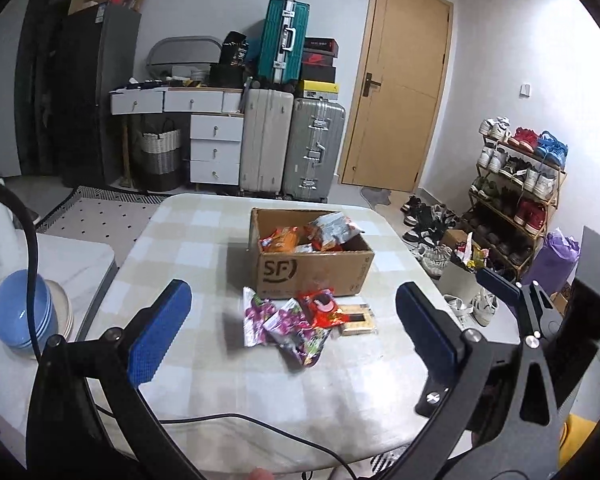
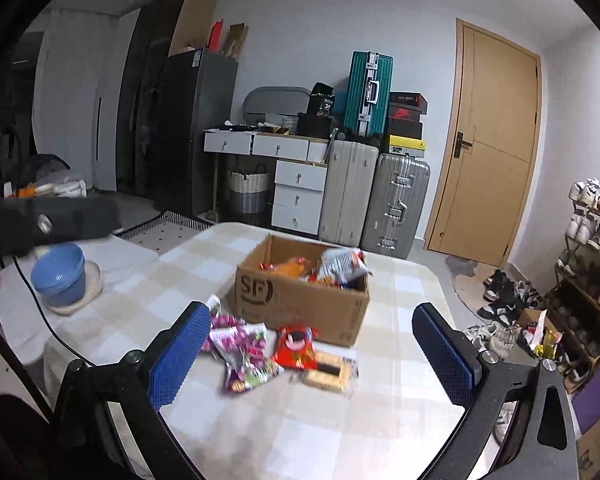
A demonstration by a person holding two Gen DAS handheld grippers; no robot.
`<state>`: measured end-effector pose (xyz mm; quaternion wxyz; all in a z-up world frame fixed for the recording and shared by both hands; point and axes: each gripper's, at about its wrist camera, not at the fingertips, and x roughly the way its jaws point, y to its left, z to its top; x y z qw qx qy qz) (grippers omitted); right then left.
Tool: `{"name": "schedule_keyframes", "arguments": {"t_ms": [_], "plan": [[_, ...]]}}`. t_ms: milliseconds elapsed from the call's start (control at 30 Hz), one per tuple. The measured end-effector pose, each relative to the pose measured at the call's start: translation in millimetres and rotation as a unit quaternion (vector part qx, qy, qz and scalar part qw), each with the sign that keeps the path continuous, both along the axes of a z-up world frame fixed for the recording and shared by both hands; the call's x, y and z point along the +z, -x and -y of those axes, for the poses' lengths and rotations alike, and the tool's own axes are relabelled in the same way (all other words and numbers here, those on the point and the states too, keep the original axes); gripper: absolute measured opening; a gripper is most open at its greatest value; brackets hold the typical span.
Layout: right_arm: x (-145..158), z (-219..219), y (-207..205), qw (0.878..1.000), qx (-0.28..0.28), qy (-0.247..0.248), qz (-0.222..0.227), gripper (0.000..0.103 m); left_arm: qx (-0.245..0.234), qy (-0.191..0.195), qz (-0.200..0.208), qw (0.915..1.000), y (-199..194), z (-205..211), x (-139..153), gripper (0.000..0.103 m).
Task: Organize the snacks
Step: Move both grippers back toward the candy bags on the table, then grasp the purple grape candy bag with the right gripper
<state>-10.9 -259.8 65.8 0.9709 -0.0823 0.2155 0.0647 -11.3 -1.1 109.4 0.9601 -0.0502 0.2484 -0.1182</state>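
An open cardboard box (image 1: 312, 268) (image 2: 300, 296) marked SF stands mid-table on the checked cloth. Inside it lie an orange pack (image 1: 284, 240) and a white-grey pack (image 1: 334, 226). On the cloth in front of the box lie purple packs (image 1: 276, 324) (image 2: 240, 348), a red pack (image 1: 320, 306) (image 2: 296, 346) and a flat yellow-black biscuit pack (image 1: 356, 320) (image 2: 330, 372). My left gripper (image 1: 293, 290) is open above the near table, short of the loose packs and holding nothing. My right gripper (image 2: 311, 312) is open too, at the same distance and empty. One right finger (image 1: 496, 280) shows beside the left gripper.
Stacked blue bowls (image 1: 20, 312) (image 2: 60, 276) sit on a plate on the white side table to the left. A black cable (image 1: 260, 420) crosses the near table edge. Suitcases (image 1: 312, 152) and drawers stand behind; a shoe rack (image 1: 520, 184) and loose shoes are on the right.
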Motion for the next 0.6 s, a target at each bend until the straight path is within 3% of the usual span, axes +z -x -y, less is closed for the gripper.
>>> {"name": "schedule_keyframes", "arguments": {"t_ms": [200, 500, 600], "plan": [[-41.1, 9.8, 3.6, 1.000, 0.004, -0.010, -0.024, 0.103, 0.011, 0.026, -0.015, 0.9995, 0.1, -21.4, -38.8, 0.102], [-79.3, 10.6, -31.6, 0.996, 0.060, -0.042, -0.059, 0.102, 0.051, -0.003, -0.105, 0.9931, -70.9, -31.6, -121.3, 0.102], [-89.1, 2.6, -54.1, 0.993, 0.079, -0.047, -0.068, 0.102, 0.044, -0.004, -0.109, 0.9930, -92.7, -32.2, -139.3, 0.102]]}}
